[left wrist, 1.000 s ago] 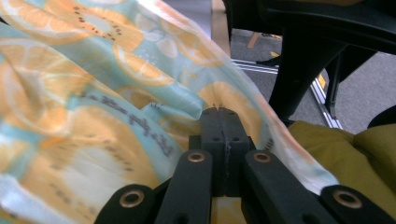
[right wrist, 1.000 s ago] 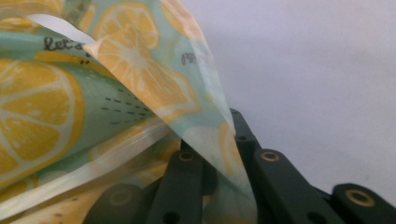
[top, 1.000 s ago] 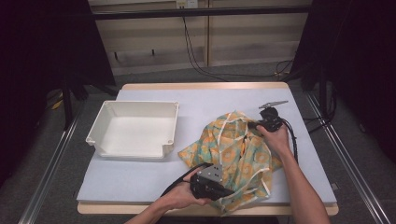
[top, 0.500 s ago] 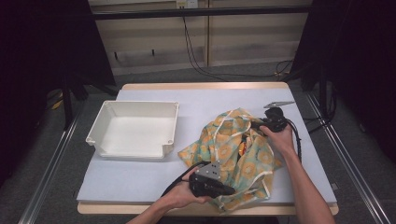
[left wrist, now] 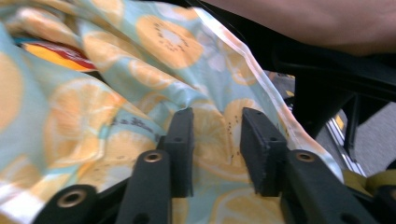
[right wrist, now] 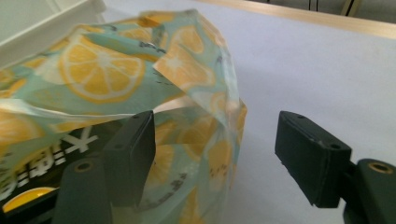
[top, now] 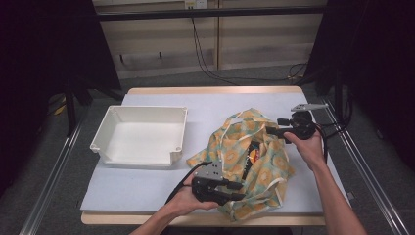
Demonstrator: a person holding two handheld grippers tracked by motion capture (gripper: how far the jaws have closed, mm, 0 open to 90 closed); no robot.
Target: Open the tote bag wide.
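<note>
A cloth bag printed with lemon slices lies crumpled at the table's right half, with a red and black packet showing in its mouth. My left gripper is at the bag's near edge. Its jaws have just been opening and now stand apart, with loose cloth lying between them, not pinched. My right gripper hovers at the bag's far right side. Its jaws have just been opening too and are open wide, with the bag's edge beside one jaw.
An empty white tray sits on the left of the pale mat; its corner shows in the right gripper view. Metal rails run along both sides of the table. Cables trail from both grippers.
Both grippers have let go of the cloth and their jaws now stand apart. The right hand has lifted and drawn back a little to the right. The left hand has barely shifted.
</note>
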